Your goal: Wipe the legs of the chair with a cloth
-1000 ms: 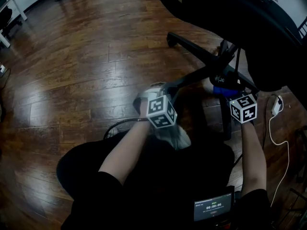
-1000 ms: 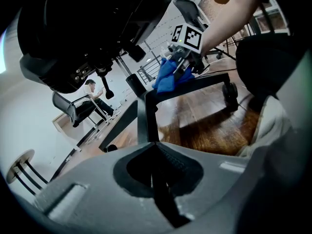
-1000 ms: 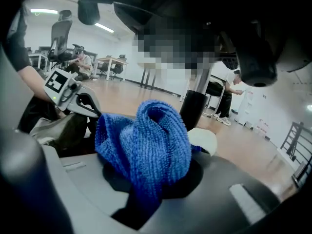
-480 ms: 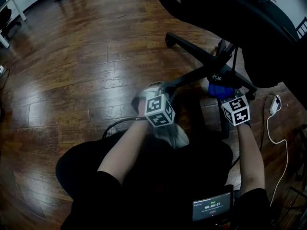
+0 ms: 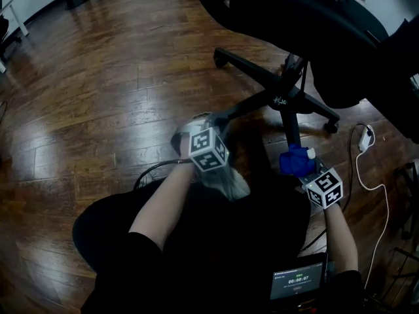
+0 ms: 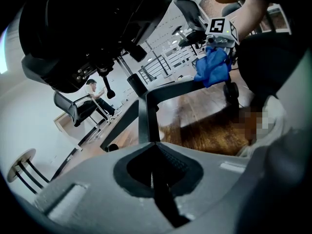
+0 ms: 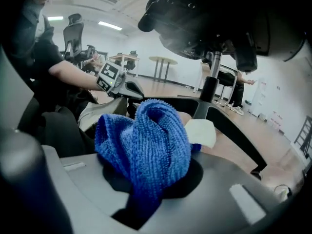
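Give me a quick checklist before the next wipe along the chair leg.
1. Cloth gripped by right gripper: ok.
2. Cloth on the leg: ok, it appears to sit near the caster.
3. Left gripper shut: ok.
4. Left gripper touching any leg: cannot tell.
5. Cable off the leg: ok.
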